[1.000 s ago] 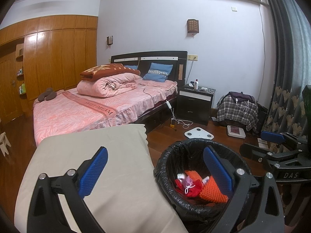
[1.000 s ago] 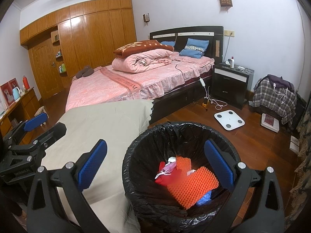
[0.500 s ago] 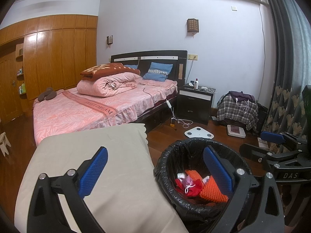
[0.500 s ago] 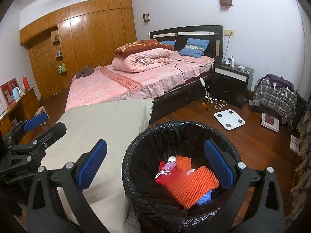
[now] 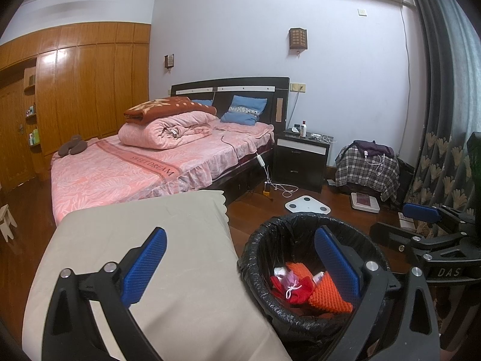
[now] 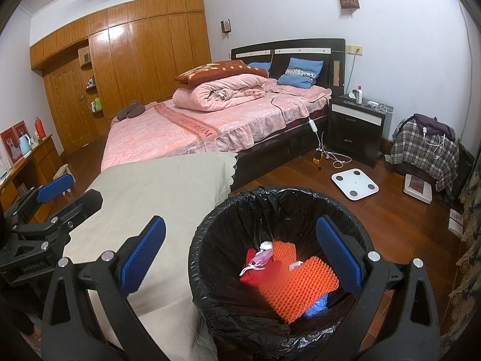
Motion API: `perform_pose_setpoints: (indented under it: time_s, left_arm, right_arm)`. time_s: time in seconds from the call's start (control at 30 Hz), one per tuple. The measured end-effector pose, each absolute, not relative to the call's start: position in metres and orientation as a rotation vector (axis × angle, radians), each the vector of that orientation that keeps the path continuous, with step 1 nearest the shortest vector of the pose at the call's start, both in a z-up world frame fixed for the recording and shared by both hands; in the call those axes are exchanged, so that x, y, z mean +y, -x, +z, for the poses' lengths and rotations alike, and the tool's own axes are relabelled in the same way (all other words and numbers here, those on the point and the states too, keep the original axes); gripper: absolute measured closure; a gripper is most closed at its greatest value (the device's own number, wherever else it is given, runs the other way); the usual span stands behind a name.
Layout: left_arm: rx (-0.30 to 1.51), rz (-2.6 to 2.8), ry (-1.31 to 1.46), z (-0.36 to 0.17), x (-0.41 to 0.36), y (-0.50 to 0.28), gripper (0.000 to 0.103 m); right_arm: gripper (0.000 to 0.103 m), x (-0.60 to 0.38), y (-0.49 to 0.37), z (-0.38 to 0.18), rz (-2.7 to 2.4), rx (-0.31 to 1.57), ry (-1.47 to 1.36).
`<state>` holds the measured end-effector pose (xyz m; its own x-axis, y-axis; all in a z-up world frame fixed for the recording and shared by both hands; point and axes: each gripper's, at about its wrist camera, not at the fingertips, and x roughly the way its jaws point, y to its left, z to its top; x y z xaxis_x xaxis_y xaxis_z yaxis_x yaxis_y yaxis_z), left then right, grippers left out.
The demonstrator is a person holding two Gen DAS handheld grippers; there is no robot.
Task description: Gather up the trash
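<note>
A round bin lined with a black bag [image 5: 261, 258] [image 6: 228, 219] stands on the wood floor beside a table under a beige cloth [image 5: 135, 240] [image 6: 156, 186]. Inside lie orange foam netting [image 5: 329, 296] [image 6: 297, 285], a red crumpled piece [image 5: 296, 290] [image 6: 261, 275], a pink-white wrapper [image 6: 261, 258] and something blue [image 6: 317, 307]. My left gripper [image 5: 240, 269] hangs open over the cloth's edge and the bin's rim, holding nothing. My right gripper [image 6: 240, 258] is open above the bin, also holding nothing. Each gripper shows in the other's view, the right [image 5: 421, 213] and the left [image 6: 54, 186].
A bed with pink covers [image 5: 144, 165] [image 6: 186, 126] lies beyond the table. A dark nightstand [image 6: 356, 123], a white scale [image 6: 354, 184] and cables sit on the floor to the right. A plaid-covered seat [image 6: 424, 150] and a curtain [image 5: 445, 120] stand at far right.
</note>
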<state>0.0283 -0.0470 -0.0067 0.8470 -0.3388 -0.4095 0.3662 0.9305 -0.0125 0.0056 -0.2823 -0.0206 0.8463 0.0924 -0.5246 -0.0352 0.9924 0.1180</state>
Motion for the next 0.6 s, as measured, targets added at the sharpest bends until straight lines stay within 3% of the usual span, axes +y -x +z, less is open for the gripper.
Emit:
perform_pose_setpoints:
  time_s: [0.6]
  left_arm:
    - [0.425, -0.370, -0.068, -0.0100, -0.0441, -0.0288, 0.006]
  right_arm:
    - [0.006, -0.2811, -0.0061, -0.0194, 0.067, 0.560, -0.106]
